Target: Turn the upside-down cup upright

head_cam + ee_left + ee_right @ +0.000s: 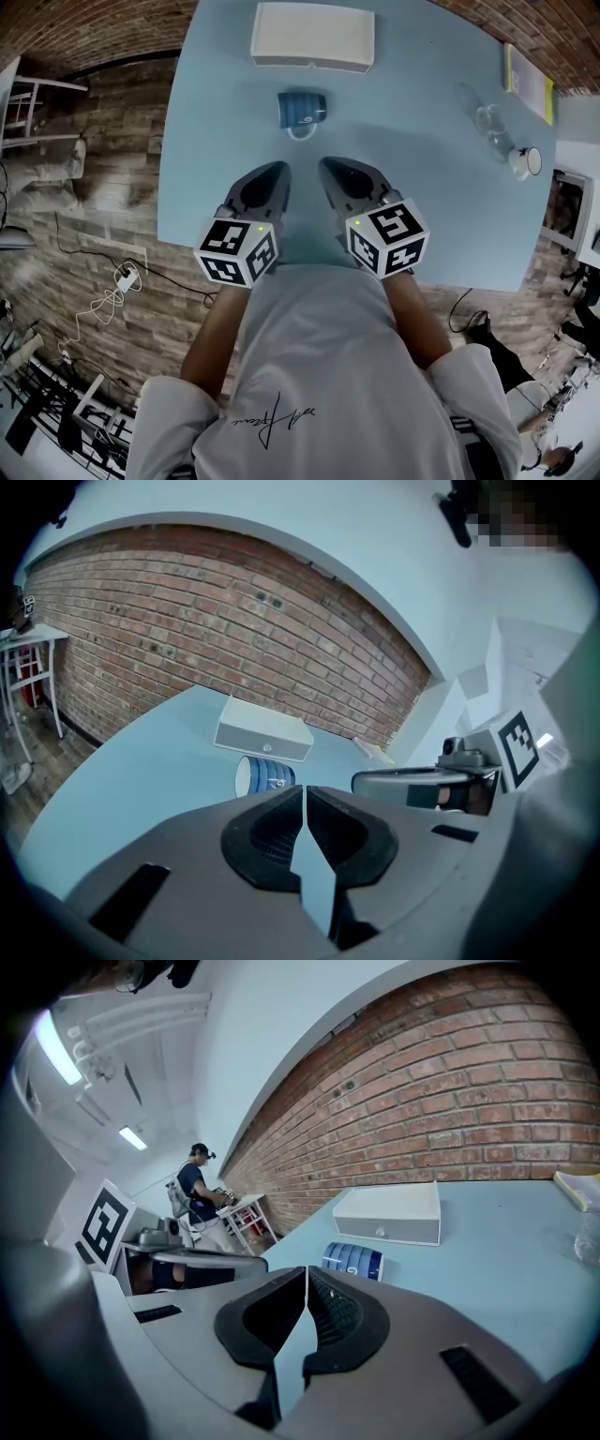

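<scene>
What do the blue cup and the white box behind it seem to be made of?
Blue cup: probably glazed ceramic, going by its glossy ribbed wall, pale inside and looped handle. White box: matte, smooth, rounded corners; plastic or painted metal, cannot tell which.

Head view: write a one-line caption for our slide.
The left gripper and right gripper, both shut and empty, point toward a blue cup lying on its side on a pale blue table.

The blue ribbed cup [302,109] lies on its side on the table [216,141], near a white box [312,36].
</scene>
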Demonstrator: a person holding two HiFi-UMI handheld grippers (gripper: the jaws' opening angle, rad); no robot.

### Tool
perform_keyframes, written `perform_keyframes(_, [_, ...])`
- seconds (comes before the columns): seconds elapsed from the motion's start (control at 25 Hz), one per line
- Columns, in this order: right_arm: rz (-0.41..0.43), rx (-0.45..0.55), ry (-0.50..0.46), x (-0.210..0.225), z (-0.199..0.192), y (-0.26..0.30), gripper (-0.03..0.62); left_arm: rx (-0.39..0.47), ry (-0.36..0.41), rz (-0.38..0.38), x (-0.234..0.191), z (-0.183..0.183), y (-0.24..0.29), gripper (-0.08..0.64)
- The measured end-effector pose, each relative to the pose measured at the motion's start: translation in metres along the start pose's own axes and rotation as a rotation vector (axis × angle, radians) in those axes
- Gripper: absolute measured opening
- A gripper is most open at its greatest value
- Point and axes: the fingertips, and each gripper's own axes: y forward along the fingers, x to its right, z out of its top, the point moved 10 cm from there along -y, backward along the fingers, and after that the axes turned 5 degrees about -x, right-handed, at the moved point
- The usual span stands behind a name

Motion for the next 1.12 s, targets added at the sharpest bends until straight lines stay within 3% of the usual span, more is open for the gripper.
perform_keyframes(0.76, [-0.019,-0.069,-0.009,0.03,0.01,0.031,0.023,-0.039,-0.074,-0.003,-0.035,0.007,0.035,0.011])
perform_keyframes(1.12, [-0.016,-0.072,0.006,0.039,0.012,0.042,0.023,-0.068,-0.073,-0.002,-0.047,0.007,0.046,0.011])
